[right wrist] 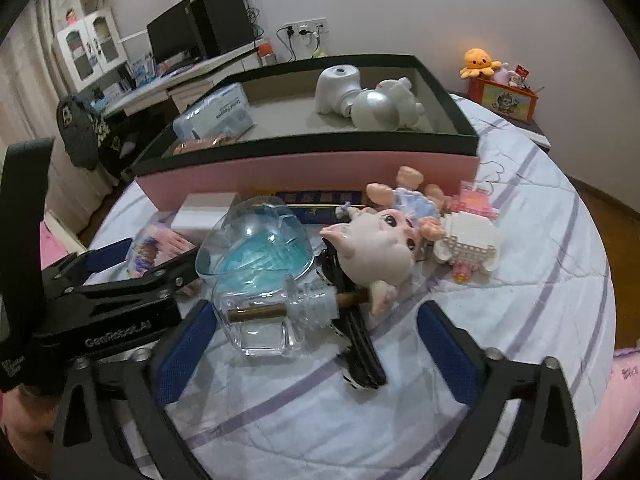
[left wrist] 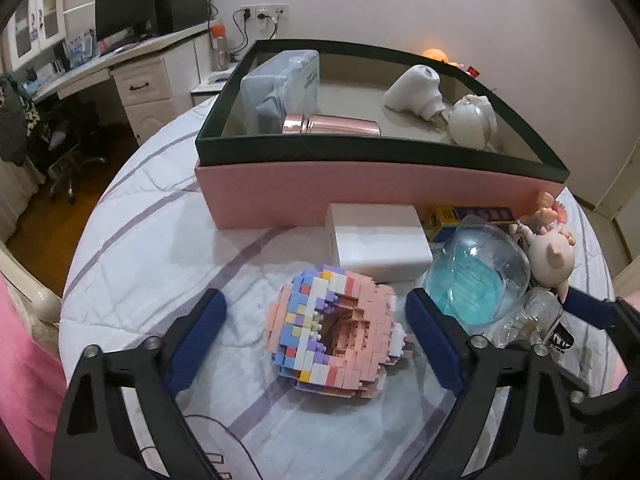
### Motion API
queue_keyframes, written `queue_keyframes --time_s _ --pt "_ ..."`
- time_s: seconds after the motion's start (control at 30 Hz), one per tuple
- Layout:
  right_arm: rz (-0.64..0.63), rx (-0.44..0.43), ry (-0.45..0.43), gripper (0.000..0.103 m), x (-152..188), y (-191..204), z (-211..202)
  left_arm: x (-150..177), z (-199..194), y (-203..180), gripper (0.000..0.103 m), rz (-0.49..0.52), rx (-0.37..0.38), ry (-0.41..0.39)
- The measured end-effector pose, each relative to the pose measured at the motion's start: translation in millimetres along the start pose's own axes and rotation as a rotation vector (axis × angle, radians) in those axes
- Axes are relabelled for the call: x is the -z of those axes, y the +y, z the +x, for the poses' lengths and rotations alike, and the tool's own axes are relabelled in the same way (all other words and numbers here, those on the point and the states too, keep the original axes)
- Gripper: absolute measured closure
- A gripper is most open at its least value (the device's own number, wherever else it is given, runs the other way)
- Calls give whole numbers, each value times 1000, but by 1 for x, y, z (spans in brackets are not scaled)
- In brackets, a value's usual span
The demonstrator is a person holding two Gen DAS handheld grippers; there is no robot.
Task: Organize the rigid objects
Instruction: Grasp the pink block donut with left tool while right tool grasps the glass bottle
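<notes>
A pastel brick-built donut [left wrist: 334, 328] lies on the quilt, between the fingers of my open left gripper [left wrist: 316, 336], not gripped. Behind it sit a white box [left wrist: 378, 240], a clear and blue capsule [left wrist: 476, 276] and a pink pig doll [left wrist: 552, 252]. The pink box with a dark rim [left wrist: 360, 196] holds a tissue pack [left wrist: 280, 88], a rose metal tube [left wrist: 332, 125] and white figures [left wrist: 440, 104]. My open right gripper [right wrist: 316, 344] straddles a clear glass bottle [right wrist: 272, 320] and a black object [right wrist: 360, 352]; the capsule [right wrist: 256, 240], pig doll [right wrist: 380, 252] and white brick castle [right wrist: 468, 244] lie beyond.
The round quilted table [right wrist: 540, 280] drops off to the floor left and right. A desk with a monitor [left wrist: 124, 12] stands far left. An orange plush [right wrist: 478, 62] sits on a red box [right wrist: 506, 98] at the back right. The left gripper's body [right wrist: 100, 304] shows in the right wrist view.
</notes>
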State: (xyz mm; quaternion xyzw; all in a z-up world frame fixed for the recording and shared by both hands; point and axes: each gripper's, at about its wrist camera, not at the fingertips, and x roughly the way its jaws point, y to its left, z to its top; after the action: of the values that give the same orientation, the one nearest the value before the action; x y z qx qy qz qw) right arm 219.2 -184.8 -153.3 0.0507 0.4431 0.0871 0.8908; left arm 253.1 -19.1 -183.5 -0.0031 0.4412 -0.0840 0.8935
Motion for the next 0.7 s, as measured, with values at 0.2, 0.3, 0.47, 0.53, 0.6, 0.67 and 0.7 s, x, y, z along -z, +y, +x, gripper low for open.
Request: queue_keyframes --time_s 0.2,0.3,0.47,0.53,0.6,0.67,0.7 --pt "-13 -13 -4 27 2 6 5 2 -5 5 38 -10 46 -12" --pt "2 -26 -11 27 4 3 0 5 -10 8 38 -22 54 -19" --pt "25 -54 -31 28 9 -5 -15 13 -22 9 38 -23 52 -32" --pt "33 -66 -41 28 10 -8 -21 15 -28 9 38 -22 55 -40" --pt "31 -67 -62 28 11 -9 -30 16 -34 9 38 -19 55 -50" --pt "32 -81 -80 28 10 -9 -38 16 -40 8 38 -16 55 -62" --pt "28 -83 -90 28 10 -8 -42 16 -43 7 38 -14 56 -68"
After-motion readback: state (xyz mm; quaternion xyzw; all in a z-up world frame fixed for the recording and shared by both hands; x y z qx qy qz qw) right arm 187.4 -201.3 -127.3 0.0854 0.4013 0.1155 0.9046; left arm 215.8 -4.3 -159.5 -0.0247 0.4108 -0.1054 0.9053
